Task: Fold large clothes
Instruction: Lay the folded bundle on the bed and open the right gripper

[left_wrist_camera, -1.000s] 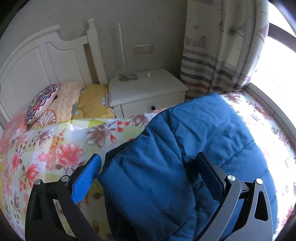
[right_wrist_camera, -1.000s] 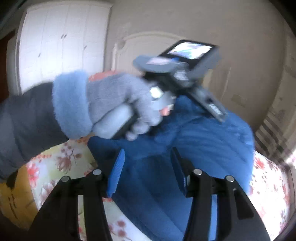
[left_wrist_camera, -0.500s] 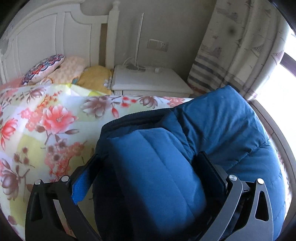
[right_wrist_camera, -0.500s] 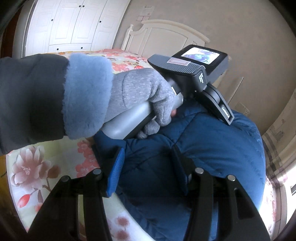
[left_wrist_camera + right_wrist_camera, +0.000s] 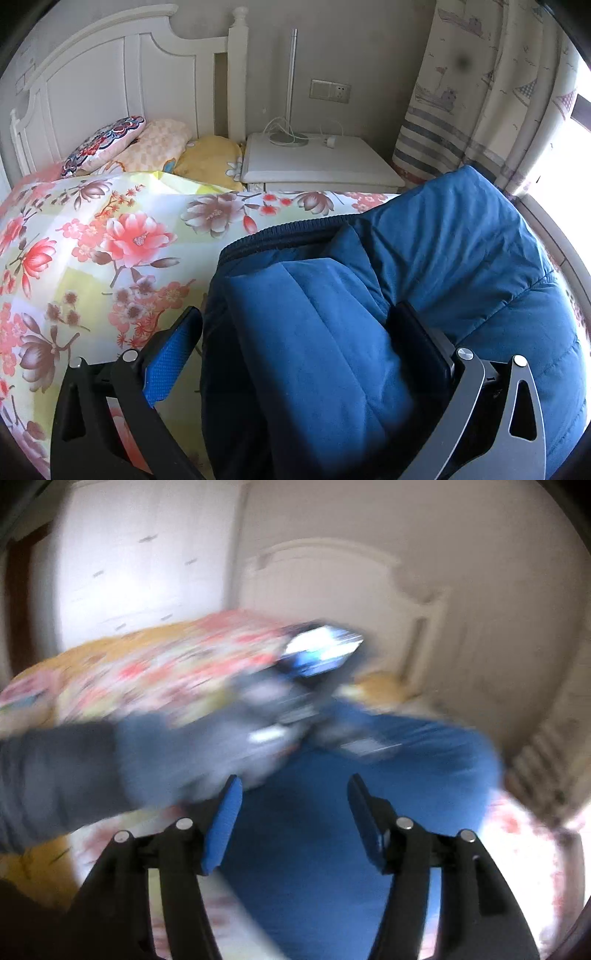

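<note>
A blue padded jacket (image 5: pixel 461 251) lies folded on the floral bedspread (image 5: pixel 110 240). My left gripper (image 5: pixel 299 317) hangs low over it with jaws wide. A thick folded part of the jacket sits between the fingers, but the left blue pad (image 5: pixel 173 354) shows bare, not pressed on cloth. In the blurred right wrist view the jacket (image 5: pixel 314 849) lies beyond my right gripper (image 5: pixel 293 786). Its jaws are opening and nothing is clamped between them. A gloved hand (image 5: pixel 184 753) with a dark sleeve holds the left gripper's handle above the jacket.
A white headboard (image 5: pixel 110 85) and several pillows (image 5: pixel 162 144) stand at the far end of the bed. A white nightstand (image 5: pixel 321 162) with a lamp pole and cable is beside it. A striped curtain (image 5: pixel 480 92) and a bright window are on the right. White wardrobe doors (image 5: pixel 140 572) stand at the far left.
The left gripper sank and rolled, and the jacket fold between its fingers now rests flat on the bed. The right gripper pulled back from the jacket, its jaws stand wider, and its view is blurred.
</note>
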